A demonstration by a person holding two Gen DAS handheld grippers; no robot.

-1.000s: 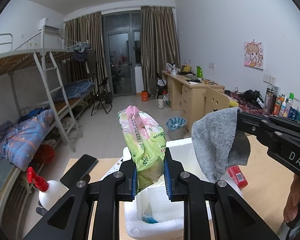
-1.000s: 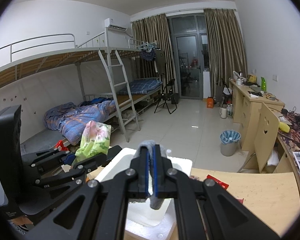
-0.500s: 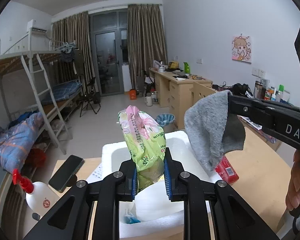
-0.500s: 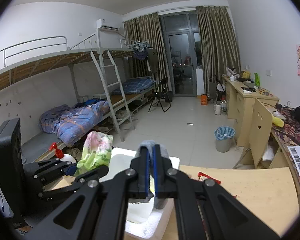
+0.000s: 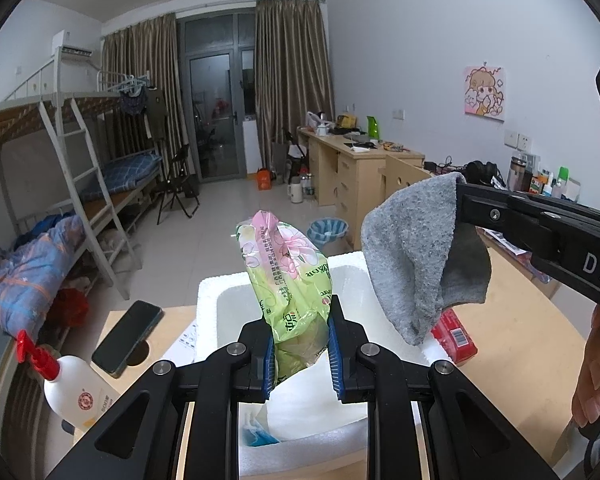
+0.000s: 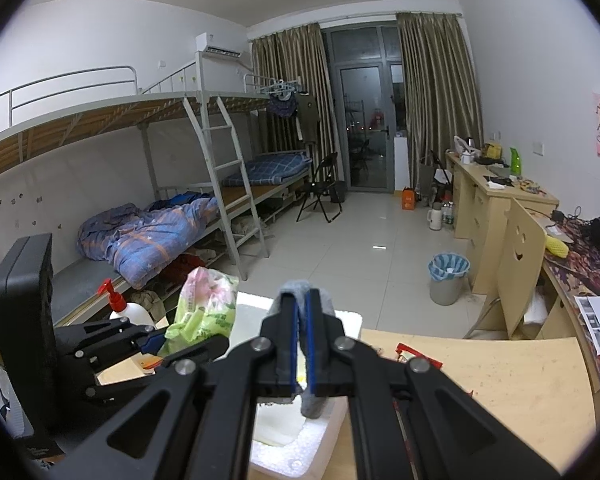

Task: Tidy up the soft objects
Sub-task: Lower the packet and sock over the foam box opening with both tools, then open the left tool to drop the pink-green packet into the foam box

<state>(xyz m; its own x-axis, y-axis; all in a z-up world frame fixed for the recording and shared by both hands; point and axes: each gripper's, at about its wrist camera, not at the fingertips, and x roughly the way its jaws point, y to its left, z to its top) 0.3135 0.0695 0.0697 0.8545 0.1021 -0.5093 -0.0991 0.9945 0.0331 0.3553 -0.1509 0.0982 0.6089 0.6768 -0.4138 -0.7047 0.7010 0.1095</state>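
Note:
My left gripper (image 5: 300, 354) is shut on a green and pink plastic tissue pack (image 5: 288, 276), which stands up out of its blue pads above a white foam box (image 5: 208, 304). From the right, my right gripper (image 6: 300, 344) is shut on a grey sock (image 5: 412, 256) that hangs over the box's right side. In the right wrist view the grey sock (image 6: 314, 400) droops between the pads and the tissue pack (image 6: 204, 308) shows to the left, in the left gripper (image 6: 156, 342). A blue item (image 5: 260, 438) lies inside the box.
On the wooden table (image 5: 512, 328), left of the box, lie a black phone (image 5: 126, 336) and a white pump bottle with a red top (image 5: 68, 388). A red packet (image 5: 454, 334) lies right of the box. A hand (image 5: 590, 364) shows at the right edge. Bunk beds and desks stand behind.
The left wrist view has turned a little, so the room has shifted leftward and the box sits more centred. Both grips are unchanged.

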